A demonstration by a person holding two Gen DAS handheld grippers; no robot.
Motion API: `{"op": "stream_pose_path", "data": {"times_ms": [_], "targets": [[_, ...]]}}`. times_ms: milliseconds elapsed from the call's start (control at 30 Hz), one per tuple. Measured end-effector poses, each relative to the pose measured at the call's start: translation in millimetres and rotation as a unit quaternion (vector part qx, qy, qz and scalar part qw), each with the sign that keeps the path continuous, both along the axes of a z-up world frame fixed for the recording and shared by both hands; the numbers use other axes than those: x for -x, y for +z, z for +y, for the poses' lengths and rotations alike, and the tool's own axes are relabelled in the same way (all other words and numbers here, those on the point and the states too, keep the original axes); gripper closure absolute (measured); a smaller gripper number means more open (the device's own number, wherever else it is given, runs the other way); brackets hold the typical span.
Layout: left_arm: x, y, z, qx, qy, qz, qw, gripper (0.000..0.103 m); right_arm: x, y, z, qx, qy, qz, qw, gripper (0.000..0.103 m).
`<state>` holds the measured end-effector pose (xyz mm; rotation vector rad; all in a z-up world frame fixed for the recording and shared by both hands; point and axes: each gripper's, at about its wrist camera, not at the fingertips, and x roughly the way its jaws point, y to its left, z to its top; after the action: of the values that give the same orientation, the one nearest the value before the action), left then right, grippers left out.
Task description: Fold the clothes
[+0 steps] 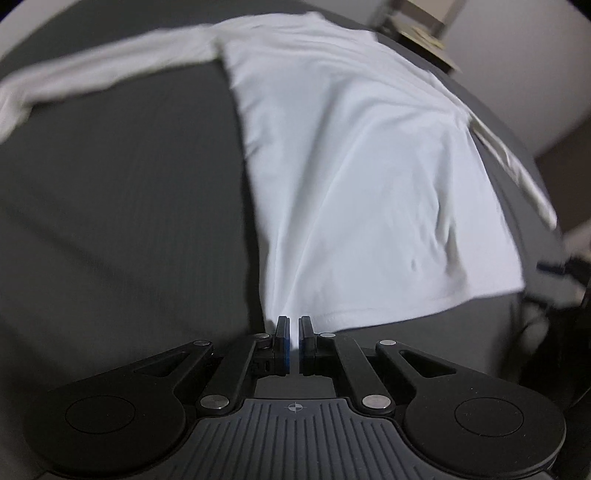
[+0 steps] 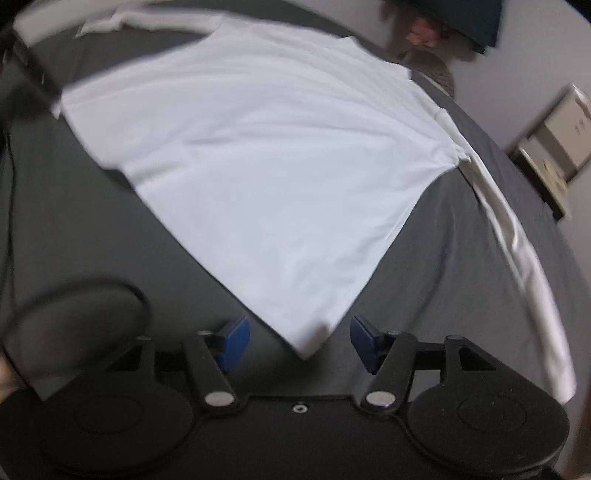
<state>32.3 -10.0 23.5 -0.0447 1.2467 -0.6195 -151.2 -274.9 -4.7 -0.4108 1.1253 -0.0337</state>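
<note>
A white long-sleeved shirt (image 1: 351,177) lies spread on a dark grey bed sheet (image 1: 122,206). My left gripper (image 1: 294,325) is shut on the shirt's bottom hem near its left corner; white cloth shows between the pads. One sleeve (image 1: 96,74) stretches away to the far left. In the right wrist view the shirt (image 2: 258,155) lies flat, and its near corner (image 2: 306,347) sits between the blue pads (image 2: 236,338) of my right gripper (image 2: 300,341), which is open. A sleeve (image 2: 532,280) runs down the right side.
A black cable (image 2: 110,291) loops on the sheet at the lower left of the right wrist view. A wooden stool or side table (image 1: 424,29) stands beyond the bed. Grey walls and a pale cabinet (image 2: 557,136) lie past the bed edge.
</note>
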Motion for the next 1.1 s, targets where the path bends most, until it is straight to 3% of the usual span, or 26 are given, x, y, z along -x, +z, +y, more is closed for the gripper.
{"op": "stream_pose_path", "data": {"times_ms": [67, 100, 133, 200, 233, 267, 333, 400, 533, 567, 633, 767, 833, 867, 933, 1000, 1100], "targets": [[1.9, -2.5, 10.1, 0.029, 0.036, 0.037, 0.9982, 0.102, 2.2, -10.3, 8.3, 0.064, 0.046, 0.024, 0.997, 0.039], [3.3, -4.6, 14.7, 0.046, 0.050, 0.054, 0.9962, 0.102, 4.0, -13.7, 8.6, 0.075, 0.058, 0.027, 0.995, 0.038], [3.4, -5.6, 20.2, 0.060, 0.063, 0.066, 0.9940, 0.101, 3.9, -13.4, 2.5, 0.050, 0.051, 0.027, 0.997, 0.038], [3.7, -7.7, 31.1, 0.088, 0.089, 0.089, 0.9882, 0.101, -0.7, -5.2, -23.5, -0.064, -0.009, 0.025, 0.998, 0.038], [3.6, -8.5, 36.2, 0.100, 0.101, 0.100, 0.9848, 0.101, -2.4, -1.8, -39.4, -0.124, -0.046, 0.020, 0.991, 0.038], [1.8, -7.9, 38.9, 0.103, 0.107, 0.102, 0.9836, 0.101, -3.8, -1.4, -57.5, -0.180, -0.083, 0.011, 0.980, 0.038], [-1.8, -7.6, 40.9, 0.092, 0.115, 0.096, 0.9845, 0.101, -5.8, -2.8, -92.1, -0.282, -0.155, -0.004, 0.947, 0.038], [-6.7, -7.3, 41.1, 0.075, 0.117, 0.084, 0.9867, 0.101, -3.9, -13.8, -116.8, -0.340, -0.211, -0.007, 0.916, 0.039], [-14.4, -14.6, 26.3, 0.067, 0.113, 0.073, 0.9886, 0.101, 2.7, -22.6, -136.1, -0.391, -0.254, -0.017, 0.884, 0.046], [-16.8, -18.8, 22.2, 0.071, 0.112, 0.081, 0.9878, 0.101, 4.2, -23.2, -138.9, -0.401, -0.260, -0.020, 0.878, 0.054], [-17.8, -27.7, 15.7, 0.078, 0.109, 0.092, 0.9867, 0.101, 6.5, -25.2, -141.4, -0.414, -0.266, -0.019, 0.870, 0.059], [-13.7, -39.0, 2.8, 0.047, 0.112, 0.087, 0.9888, 0.102, 4.6, -34.5, -152.0, -0.446, -0.271, -0.021, 0.853, 0.061], [-10.3, -37.6, 0.7, 0.041, 0.118, 0.069, 0.9897, 0.102, 5.4, -39.1, -159.3, -0.459, -0.278, -0.022, 0.844, 0.072], [-8.8, -36.0, -0.2, 0.039, 0.121, 0.060, 0.9900, 0.102, 5.2, -42.1, -162.5, -0.470, -0.281, -0.020, 0.836, 0.101], [-5.3, -32.8, -1.7, 0.037, 0.125, 0.044, 0.9904, 0.102, 3.6, -48.1, -164.2, -0.497, -0.281, -0.006, 0.821, 0.100], [-1.6, -27.1, -3.8, 0.030, 0.123, 0.027, 0.9915, 0.103, -0.1, -47.4, -159.9, -0.484, -0.278, -0.005, 0.830, 0.099], [1.3, -15.1, -3.9, 0.017, 0.119, 0.003, 0.9927, 0.103, 4.8, -35.0, -162.0, -0.480, -0.278, -0.025, 0.832, 0.100]]}}
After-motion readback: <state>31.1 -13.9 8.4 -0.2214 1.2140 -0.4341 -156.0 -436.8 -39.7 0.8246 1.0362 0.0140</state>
